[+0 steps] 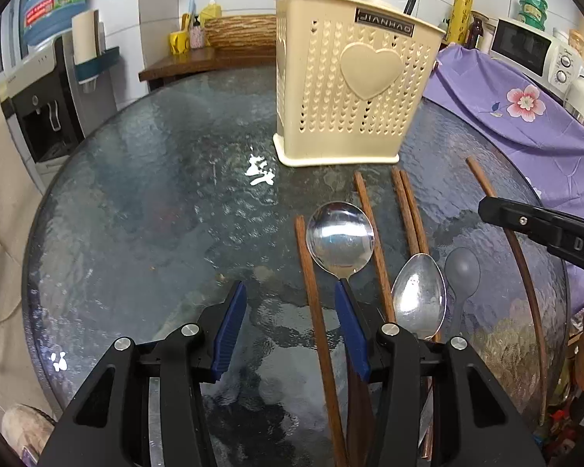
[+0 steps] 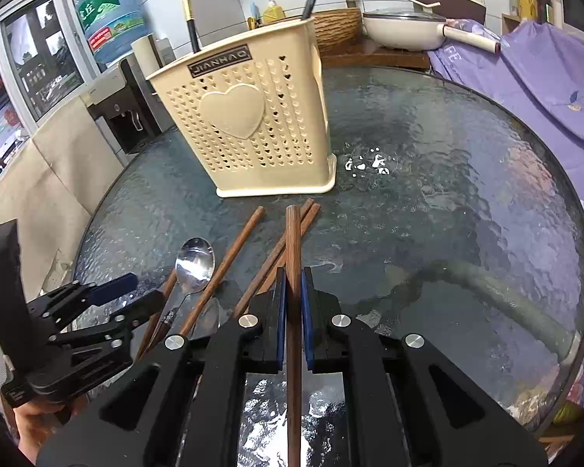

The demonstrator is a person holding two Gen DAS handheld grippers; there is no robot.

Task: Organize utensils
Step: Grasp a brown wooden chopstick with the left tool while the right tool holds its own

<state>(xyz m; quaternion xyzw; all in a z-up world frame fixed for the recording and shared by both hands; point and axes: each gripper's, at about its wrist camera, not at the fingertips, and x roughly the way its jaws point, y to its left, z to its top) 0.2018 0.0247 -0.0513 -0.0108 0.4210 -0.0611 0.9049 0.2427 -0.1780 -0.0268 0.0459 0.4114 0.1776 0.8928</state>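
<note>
**One chopstick up, the rest on the glass**

My right gripper [image 2: 291,284] is clamped on one brown chopstick [image 2: 292,241], its blue pads pressed to either side of the stick, which runs straight ahead toward twelve o'clock and points at the foot of the cream holder [image 2: 249,124]. My left gripper [image 1: 290,303] stands half open over the table [image 1: 136,202], nothing between its pads; its right finger [image 1: 350,323] sits over the handle of the round spoon [image 1: 339,237].

Counted from the left wrist view: four chopsticks lie flat on the glass, namely one [image 1: 311,292] at the spoon's nine o'clock, one [image 1: 370,225] at its three o'clock, and a touching pair [image 1: 408,210] further right. The fifth, at three o'clock in that view, is the one in my right gripper. Two metal spoons show: the round one and an oval one [image 1: 419,295] at its four o'clock, with a grey reflection beside it.

One holder stands upright at twelve o'clock, a heart on its face, with two dark utensil handles rising from it [image 2: 189,19]. A purple floral cloth [image 1: 506,109] lies at two o'clock off the table's rim.
</note>
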